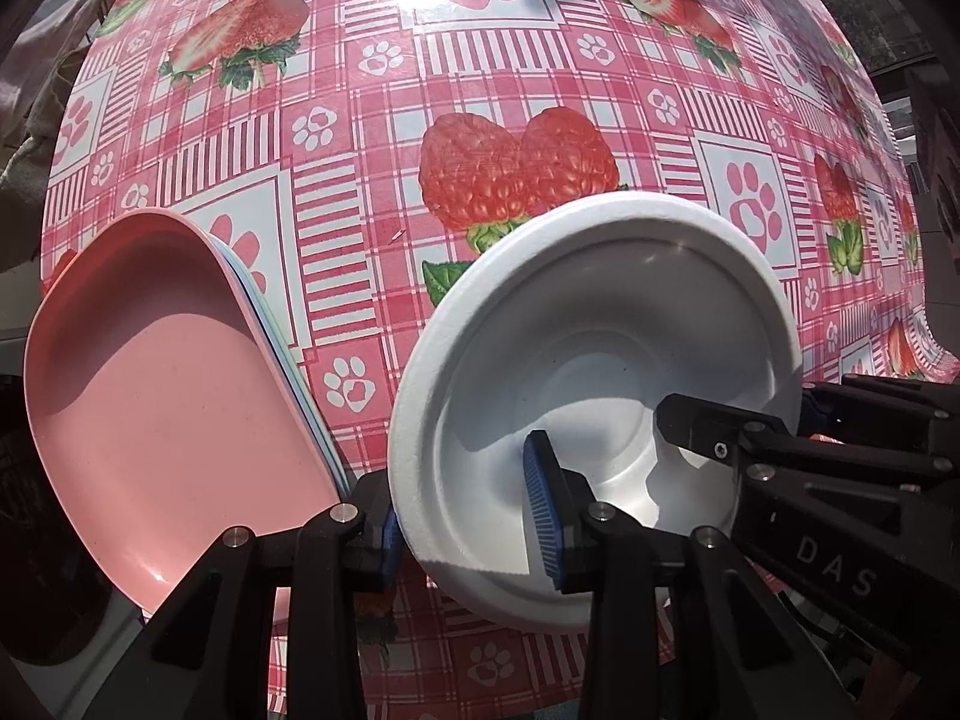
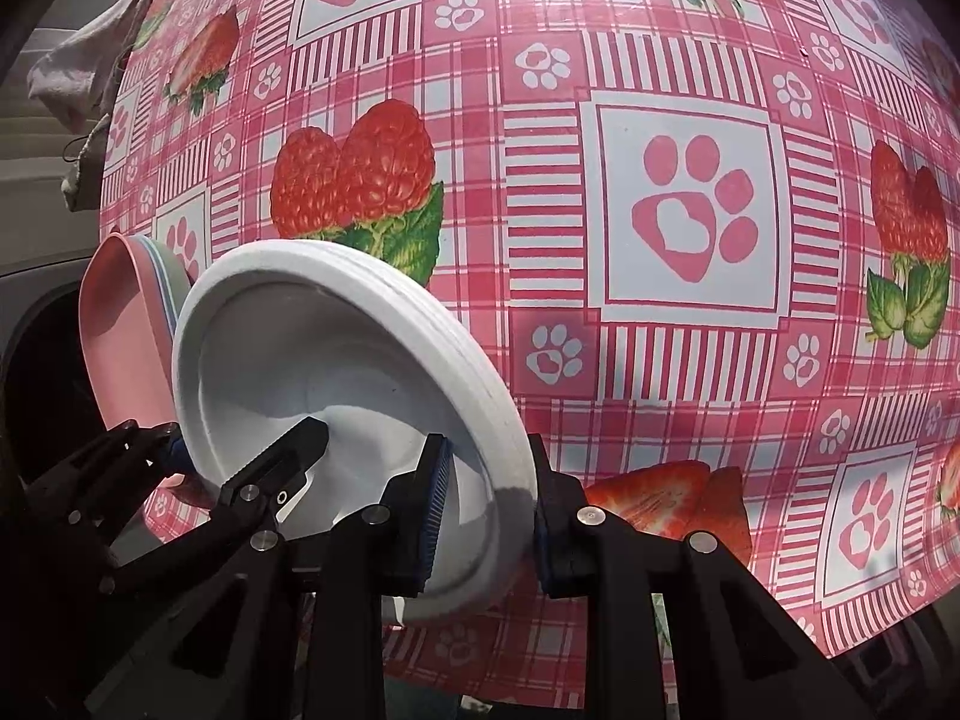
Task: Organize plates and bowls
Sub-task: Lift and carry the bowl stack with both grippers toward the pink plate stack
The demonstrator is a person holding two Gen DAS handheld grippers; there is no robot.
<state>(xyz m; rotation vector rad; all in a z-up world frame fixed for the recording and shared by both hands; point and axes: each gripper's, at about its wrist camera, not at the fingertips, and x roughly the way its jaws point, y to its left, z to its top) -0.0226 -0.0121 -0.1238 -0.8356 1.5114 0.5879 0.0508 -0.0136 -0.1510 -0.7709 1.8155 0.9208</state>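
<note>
2 tongs share the white foam bowls [image 1: 600, 348]: our left tongs [image 1: 462, 531] clamp the near rim and our right tongs [image 2: 489, 516] clamp the opposite rim, above the table [image 1: 540, 90], beside pink plates [image 1: 162, 408]. We judge them light, crushable; hold rims gently.

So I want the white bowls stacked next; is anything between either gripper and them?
Nothing visible: both the left gripper and right gripper already clamp the white bowls' rim, beside the pink plates.
</note>
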